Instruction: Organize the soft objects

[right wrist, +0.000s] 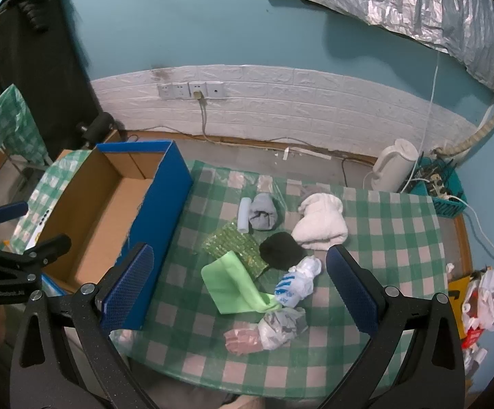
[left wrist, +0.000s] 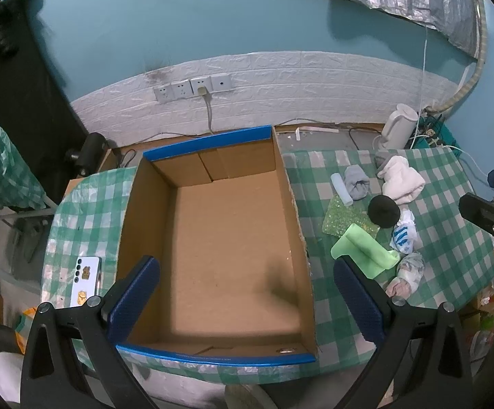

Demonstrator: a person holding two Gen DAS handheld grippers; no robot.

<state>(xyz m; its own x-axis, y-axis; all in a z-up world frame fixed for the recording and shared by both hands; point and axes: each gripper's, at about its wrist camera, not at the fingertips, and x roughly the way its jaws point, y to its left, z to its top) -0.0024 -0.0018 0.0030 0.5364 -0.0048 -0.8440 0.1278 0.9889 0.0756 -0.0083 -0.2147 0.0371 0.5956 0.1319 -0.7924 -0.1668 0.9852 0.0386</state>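
An empty cardboard box [left wrist: 219, 238] with blue rims sits on the checked table; it also shows at left in the right wrist view [right wrist: 110, 211]. Soft things lie in a pile to its right: a white fluffy cloth [right wrist: 322, 225], a grey sock [right wrist: 264, 211], a black round piece [right wrist: 281, 250], a light green cloth [right wrist: 233, 286], a green sequin pad [right wrist: 233, 242], a white-blue plastic bag [right wrist: 298, 284] and a crumpled bag bundle [right wrist: 274, 330]. My left gripper [left wrist: 247, 293] is open above the box. My right gripper [right wrist: 240, 293] is open above the pile, empty.
A white phone [left wrist: 86, 281] lies left of the box. A white kettle [right wrist: 393, 167] and a teal basket [right wrist: 441, 187] with cables stand at the back right. Wall sockets [right wrist: 192, 90] with a cord are behind. Bags [right wrist: 485, 300] lie off the table's right edge.
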